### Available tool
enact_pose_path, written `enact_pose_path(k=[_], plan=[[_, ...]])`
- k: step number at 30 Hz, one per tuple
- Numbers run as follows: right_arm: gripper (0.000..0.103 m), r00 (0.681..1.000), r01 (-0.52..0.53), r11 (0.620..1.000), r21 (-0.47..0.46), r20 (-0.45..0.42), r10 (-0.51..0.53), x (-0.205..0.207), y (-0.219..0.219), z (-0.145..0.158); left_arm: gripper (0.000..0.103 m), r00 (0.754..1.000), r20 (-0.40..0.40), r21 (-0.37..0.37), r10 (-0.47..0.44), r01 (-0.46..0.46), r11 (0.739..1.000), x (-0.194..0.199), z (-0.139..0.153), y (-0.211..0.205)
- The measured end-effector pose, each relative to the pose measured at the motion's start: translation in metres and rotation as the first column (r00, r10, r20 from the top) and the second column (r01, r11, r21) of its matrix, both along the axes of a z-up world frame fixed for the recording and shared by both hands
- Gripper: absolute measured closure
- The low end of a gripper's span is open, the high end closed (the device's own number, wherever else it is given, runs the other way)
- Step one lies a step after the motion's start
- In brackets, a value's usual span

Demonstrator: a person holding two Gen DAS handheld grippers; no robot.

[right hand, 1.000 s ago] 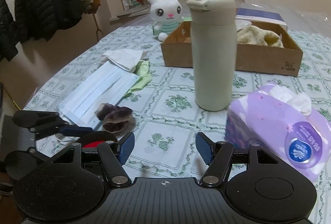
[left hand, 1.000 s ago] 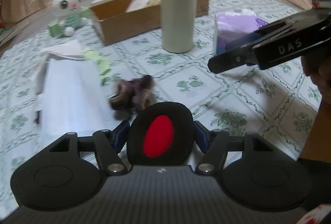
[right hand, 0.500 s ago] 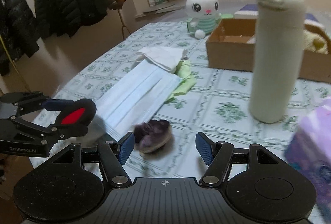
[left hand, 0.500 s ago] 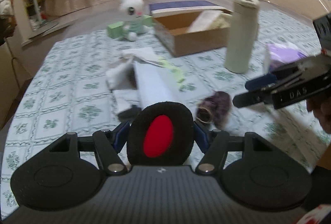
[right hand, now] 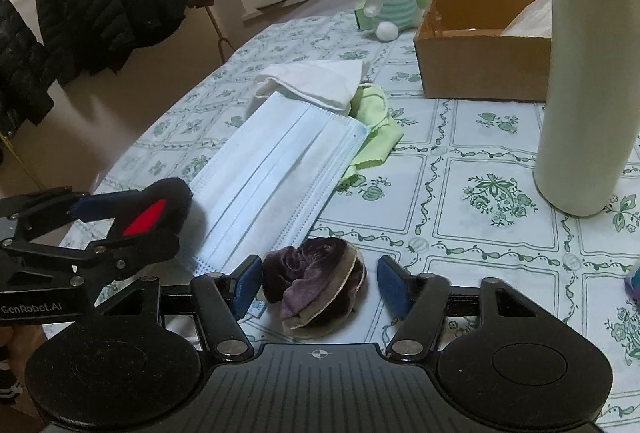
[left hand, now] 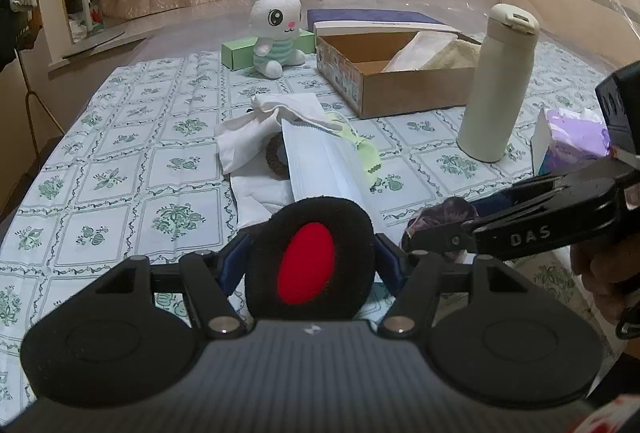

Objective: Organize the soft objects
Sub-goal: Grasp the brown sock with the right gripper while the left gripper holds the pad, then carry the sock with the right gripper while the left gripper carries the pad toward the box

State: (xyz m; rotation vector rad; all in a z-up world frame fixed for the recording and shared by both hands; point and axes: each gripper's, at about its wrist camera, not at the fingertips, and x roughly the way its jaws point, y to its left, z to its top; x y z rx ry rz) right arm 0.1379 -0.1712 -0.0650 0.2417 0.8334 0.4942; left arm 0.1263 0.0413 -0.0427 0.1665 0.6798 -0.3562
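My left gripper (left hand: 310, 261) is shut on a black fuzzy pad with a red oval centre (left hand: 308, 263); it also shows in the right wrist view (right hand: 156, 209), held above the table's near left edge. My right gripper (right hand: 318, 283) is open, its blue pads on either side of a purple velvet scrunchie (right hand: 316, 281) lying on the tablecloth; the scrunchie also shows in the left wrist view (left hand: 436, 219). A blue face mask (right hand: 276, 173), a white cloth (right hand: 316, 83) and a green cloth (right hand: 372, 129) lie beyond. A dark scrunchie (left hand: 276, 155) is partly under the mask.
An open cardboard box (left hand: 400, 73) holding soft items stands at the back. A cream flask (left hand: 498, 85) stands upright right of the pile. A plush rabbit (left hand: 276, 29), a green box (left hand: 240, 51) and a purple tissue pack (left hand: 576, 139) are also on the table.
My right gripper has come down and forward until its open fingers straddle the purple scrunchie. My left gripper, still holding the black pad, has swung left and pulled back.
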Motion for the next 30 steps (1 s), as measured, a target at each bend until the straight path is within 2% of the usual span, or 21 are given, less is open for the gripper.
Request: enact_pose_path(k=[1, 3, 5, 8, 15, 30], plan=[[0.061, 1.000, -0.001, 1.000, -0.005, -0.003, 0.001, 0.000, 0.001, 0.000, 0.040, 1.000, 0.000, -0.003, 0.000, 0.000, 1.000, 0.000, 0.000, 0.000], [0.066, 1.000, -0.001, 1.000, -0.016, 0.000, 0.001, -0.001, 0.001, 0.001, 0.040, 1.000, 0.000, -0.003, -0.002, 0.002, 1.000, -0.001, 0.000, -0.001], [0.077, 1.000, 0.002, 1.000, -0.019, 0.011, -0.002, -0.005, -0.001, 0.003, 0.040, 1.000, 0.000, -0.001, -0.006, 0.006, 1.000, -0.003, 0.001, -0.002], [0.083, 0.999, 0.016, 0.999, -0.036, 0.031, -0.015, -0.012, -0.004, 0.010, 0.040, 1.000, 0.003, -0.001, -0.008, 0.008, 1.000, -0.007, 0.004, -0.004], [0.085, 0.995, 0.060, 0.996, -0.067, 0.089, -0.054, -0.033, -0.024, 0.032, 0.040, 1.000, 0.004, -0.018, -0.016, 0.016, 1.000, -0.020, 0.014, -0.017], [0.085, 0.979, 0.175, 0.980, -0.100, 0.127, -0.161, -0.078, -0.090, 0.070, 0.040, 0.998, -0.013, -0.066, -0.062, 0.061, 0.996, -0.036, 0.038, -0.074]])
